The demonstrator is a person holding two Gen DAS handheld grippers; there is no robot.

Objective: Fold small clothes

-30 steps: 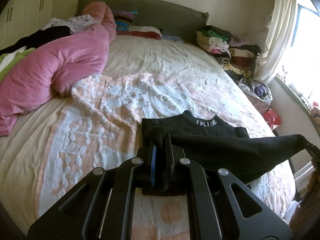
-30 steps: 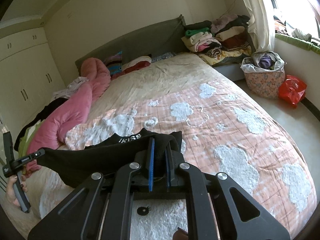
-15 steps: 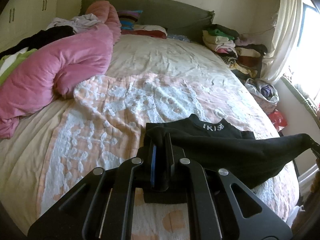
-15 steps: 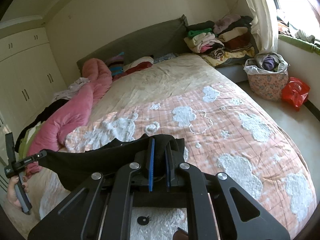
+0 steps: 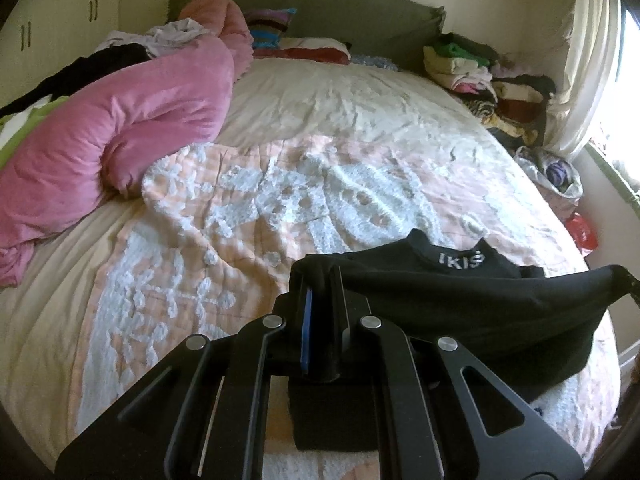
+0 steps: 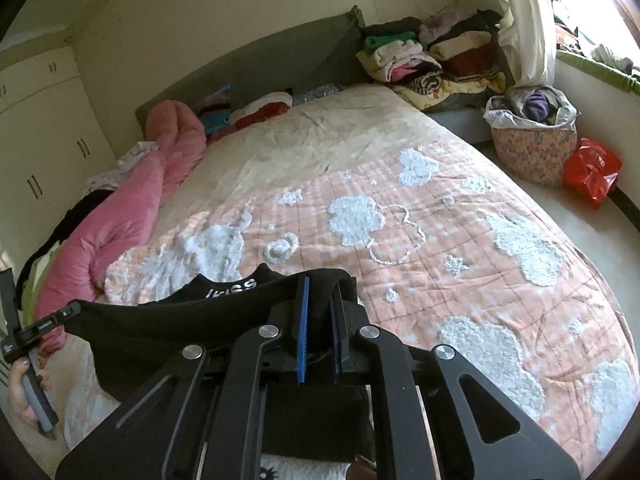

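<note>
A small black garment point(image 5: 480, 304) with white lettering on its collar hangs stretched between my two grippers, low over the peach-and-white quilt point(image 5: 280, 200). My left gripper point(image 5: 320, 280) is shut on the garment's left corner. My right gripper point(image 6: 320, 284) is shut on the opposite corner of the garment point(image 6: 168, 320). The collar rests on the quilt. In the right wrist view the left gripper point(image 6: 48, 324) shows at the far left, held in a hand. The garment's lower part is hidden under the gripper bodies.
A pink duvet point(image 5: 112, 136) lies bunched along the bed's left side. Folded clothes point(image 6: 432, 60) are stacked at the head on the right. A floral basket point(image 6: 532, 140) and a red bag point(image 6: 592, 172) stand on the floor by the window.
Both grippers have carried the stretched garment a little further up the bed and slightly lower. The collar with the lettering has come back into the right wrist view.
</note>
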